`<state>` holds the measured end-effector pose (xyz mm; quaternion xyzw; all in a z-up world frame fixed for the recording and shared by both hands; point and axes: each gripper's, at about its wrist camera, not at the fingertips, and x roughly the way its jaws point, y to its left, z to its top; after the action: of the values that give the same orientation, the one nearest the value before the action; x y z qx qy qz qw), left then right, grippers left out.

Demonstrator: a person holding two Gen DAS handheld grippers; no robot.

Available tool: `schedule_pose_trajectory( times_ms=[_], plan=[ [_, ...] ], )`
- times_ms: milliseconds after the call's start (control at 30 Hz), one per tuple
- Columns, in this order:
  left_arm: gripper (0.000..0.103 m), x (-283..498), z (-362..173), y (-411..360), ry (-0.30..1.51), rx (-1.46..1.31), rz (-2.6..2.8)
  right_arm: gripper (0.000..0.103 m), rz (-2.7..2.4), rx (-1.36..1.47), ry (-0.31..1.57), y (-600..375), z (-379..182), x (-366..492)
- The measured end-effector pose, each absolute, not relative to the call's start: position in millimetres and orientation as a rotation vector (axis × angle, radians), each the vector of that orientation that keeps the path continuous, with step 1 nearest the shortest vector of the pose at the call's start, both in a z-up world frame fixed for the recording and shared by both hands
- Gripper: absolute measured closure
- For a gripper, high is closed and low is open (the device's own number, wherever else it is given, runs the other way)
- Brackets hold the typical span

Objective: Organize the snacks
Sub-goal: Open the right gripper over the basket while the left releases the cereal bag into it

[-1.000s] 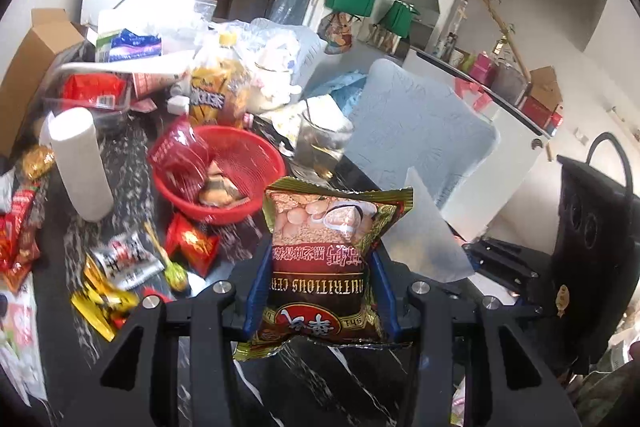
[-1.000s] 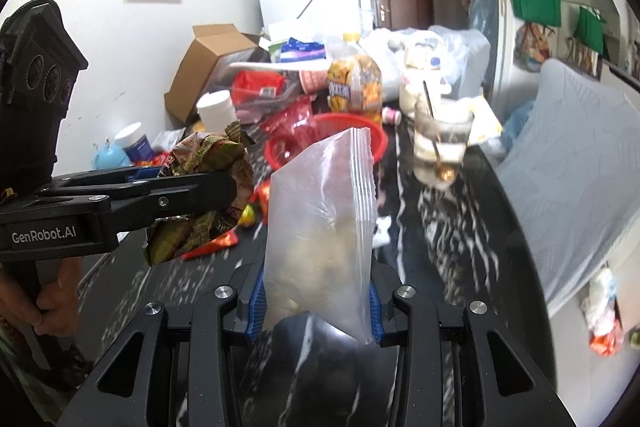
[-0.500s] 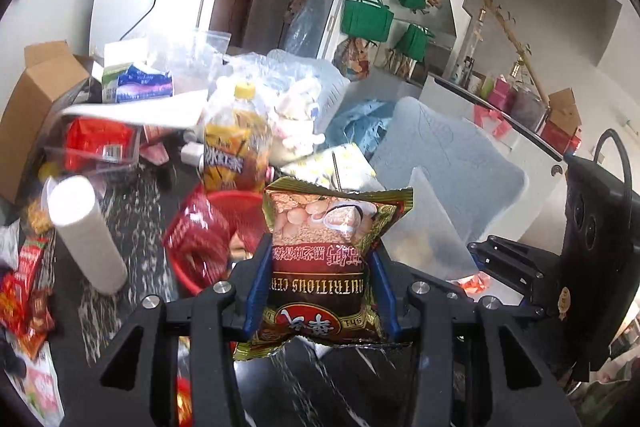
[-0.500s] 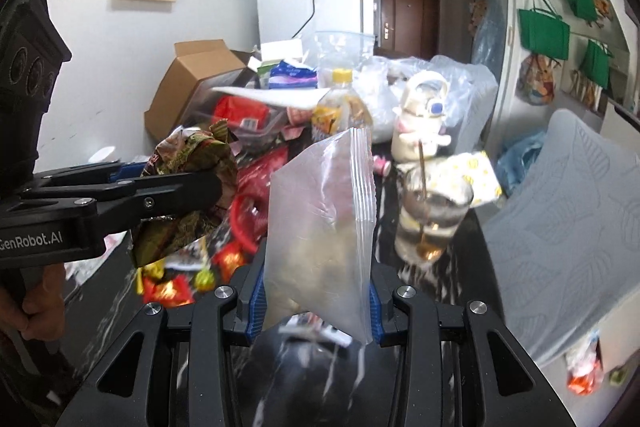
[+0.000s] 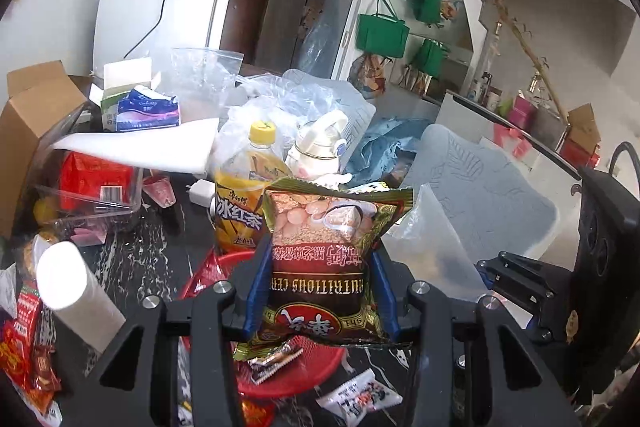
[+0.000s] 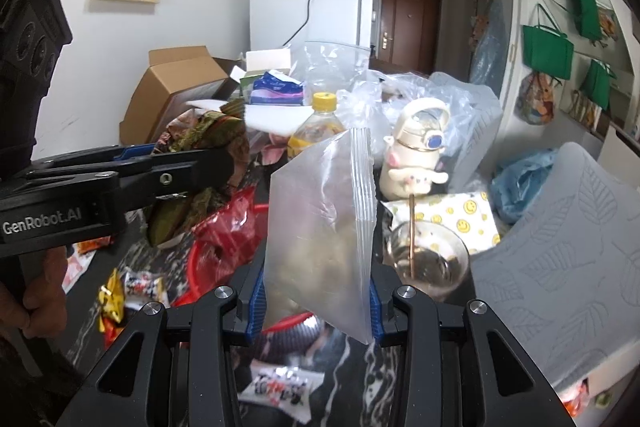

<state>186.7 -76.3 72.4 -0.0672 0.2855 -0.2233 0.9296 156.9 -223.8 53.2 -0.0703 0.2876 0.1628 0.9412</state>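
My left tool was clenched on a cereal packet, the blue pads pressing its two side edges. The packet stood upright between the fingers with its long axis running away from me, and its printing read upside down, so the top of the pack pointed back toward my hand. It hung above a red basket on the dark marble worktop, with a bottle of iced tea just behind it and a white roll off to the left.

My right tool was clenched on a clear zip bag. The bag stood on end, long axis upright, its ribbed zip strip running up the right edge and the lower corner hanging below the pads. A glass with a stick in it sat just right of the bag. In the right wrist view the packet showed edge-on at the left, level with the bag and apart from it.
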Motion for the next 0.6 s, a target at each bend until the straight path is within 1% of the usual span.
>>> schedule_pose_trajectory(
  times_ms=[300,600],
  plan=[
    [0.059,225,69,-79,0.567,-0.13,-0.422,0.064,0.302,-0.114,0.632,-225,40,201],
    [0.059,256,41,-88,0.676,-0.083,-0.429,0.064,0.283,-0.144,0.694,-223,19,224]
  ],
)
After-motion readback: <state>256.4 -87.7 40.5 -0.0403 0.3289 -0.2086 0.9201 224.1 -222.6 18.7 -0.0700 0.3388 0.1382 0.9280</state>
